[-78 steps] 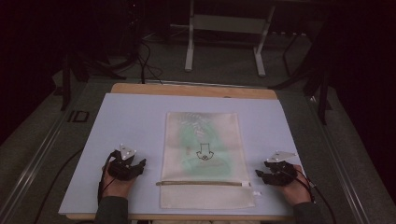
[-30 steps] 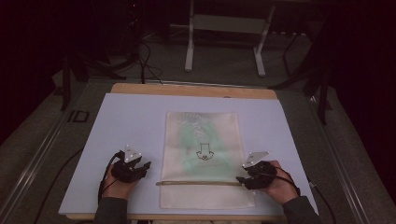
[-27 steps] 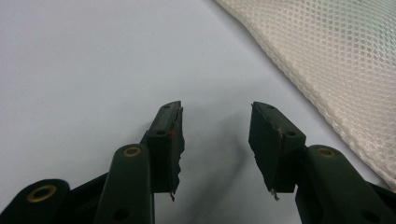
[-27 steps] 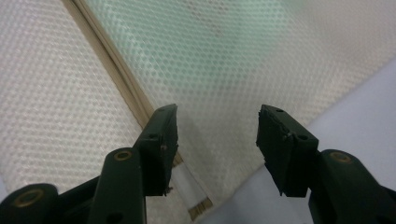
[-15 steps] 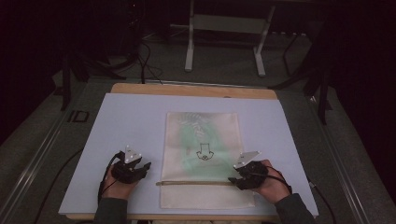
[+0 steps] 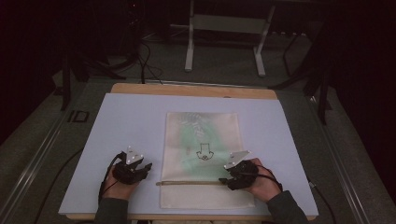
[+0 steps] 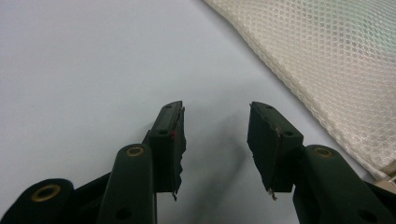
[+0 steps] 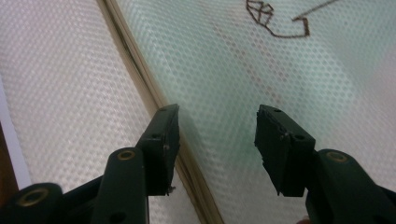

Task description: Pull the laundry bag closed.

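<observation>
**Right gripper over the zip, left waits beside the bag**

Nearest the person, the right gripper (image 6: 223,179) sits low over the mesh bag (image 6: 201,140), right at the end of the zip (image 6: 187,183) that runs across the bag's near part. Its jaws are apart with nothing between them, and in the right gripper view the zip (image 8: 140,79) runs just under the left-hand jaw, so it looks lined up to pinch the zip or its pull, though I can't make out the pull itself. The left gripper (image 6: 148,167) rests on the worktop (image 6: 130,116) just beside the bag's left edge, jaws also apart and empty; the mesh (image 7: 327,70) lies close by on its right. That spot would let it pin the bag down while the other pulls. Farther off, the bag lies flat in the middle of the worktop, a green shape and a small dark drawing (image 6: 203,151) showing through the mesh. Beyond the far edge stands a metal frame (image 6: 224,28) on the floor.
</observation>
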A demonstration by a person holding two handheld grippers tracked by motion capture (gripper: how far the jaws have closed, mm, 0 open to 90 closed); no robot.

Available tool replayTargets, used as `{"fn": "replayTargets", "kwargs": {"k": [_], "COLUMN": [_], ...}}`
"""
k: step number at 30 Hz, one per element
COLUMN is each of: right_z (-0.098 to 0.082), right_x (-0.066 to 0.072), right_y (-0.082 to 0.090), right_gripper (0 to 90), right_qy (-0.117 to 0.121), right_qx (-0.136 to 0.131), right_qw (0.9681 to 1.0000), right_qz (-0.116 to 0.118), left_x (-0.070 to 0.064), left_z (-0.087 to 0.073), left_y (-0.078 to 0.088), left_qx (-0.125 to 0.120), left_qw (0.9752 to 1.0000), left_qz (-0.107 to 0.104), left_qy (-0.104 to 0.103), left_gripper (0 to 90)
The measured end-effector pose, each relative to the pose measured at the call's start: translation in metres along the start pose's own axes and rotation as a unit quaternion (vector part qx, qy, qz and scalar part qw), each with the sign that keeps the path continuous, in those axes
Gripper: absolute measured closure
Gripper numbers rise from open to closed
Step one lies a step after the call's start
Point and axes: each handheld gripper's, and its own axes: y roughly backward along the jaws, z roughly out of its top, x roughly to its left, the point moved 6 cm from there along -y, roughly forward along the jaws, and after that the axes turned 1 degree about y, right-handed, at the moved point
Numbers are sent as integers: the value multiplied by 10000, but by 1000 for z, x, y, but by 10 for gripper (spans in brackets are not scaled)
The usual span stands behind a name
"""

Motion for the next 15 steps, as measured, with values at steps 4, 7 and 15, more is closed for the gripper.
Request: {"fn": "replayTargets", "kwargs": {"k": [4,7,15], "right_z": [6,12,23], "right_x": [4,6,13], "right_y": [-3,-5,-10], "right_gripper": [500,521,536], "right_qy": [28,7,124], "right_qx": [-36,-132,-131], "right_qw": [10000,9998,9994], "right_qz": [72,175,285], "left_x": [0,-1,-2], "left_z": [0,0,1], "left_y": [0,0,0], "left_qx": [1,20,7], "left_qw": [10000,10000,10000], "left_qz": [-1,-9,-16], "left_qy": [-3,-20,-62], "left_gripper": [554,554,554]}}
